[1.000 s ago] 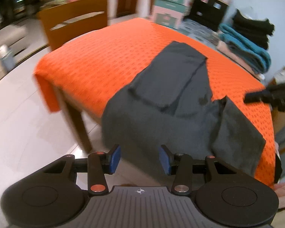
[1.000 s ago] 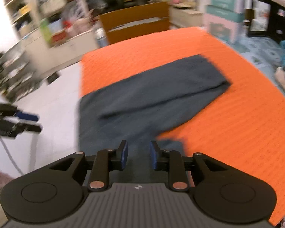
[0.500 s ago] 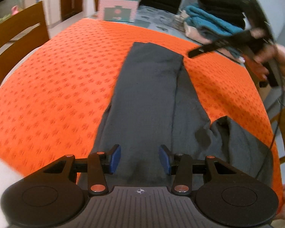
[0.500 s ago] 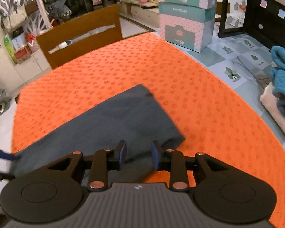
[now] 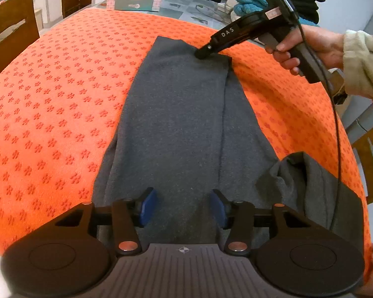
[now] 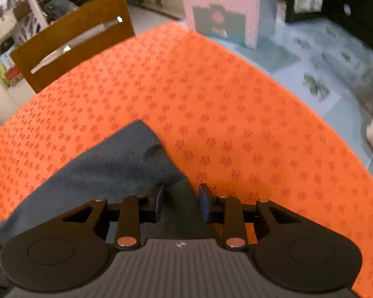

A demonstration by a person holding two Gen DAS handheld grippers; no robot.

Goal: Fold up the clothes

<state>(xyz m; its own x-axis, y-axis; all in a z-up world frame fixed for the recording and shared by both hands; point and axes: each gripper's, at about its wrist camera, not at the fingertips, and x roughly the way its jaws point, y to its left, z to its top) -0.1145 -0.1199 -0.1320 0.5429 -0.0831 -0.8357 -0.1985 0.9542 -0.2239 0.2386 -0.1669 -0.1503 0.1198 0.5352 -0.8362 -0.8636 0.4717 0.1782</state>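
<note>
The dark grey knitted garment [image 5: 176,124] lay lengthwise on the tabletop's orange flower-patterned cloth [image 5: 49,104]. Since a second ago, the right hand-held gripper [image 6: 181,202] had come down over its far corner, moderately apart, gripping nothing. The left hand-held gripper [image 5: 182,207] was opening, empty, over its near end.

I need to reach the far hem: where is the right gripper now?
In the left wrist view, the right gripper sits upper right, over the far end of the dark grey garment on the orange patterned tablecloth.
</note>
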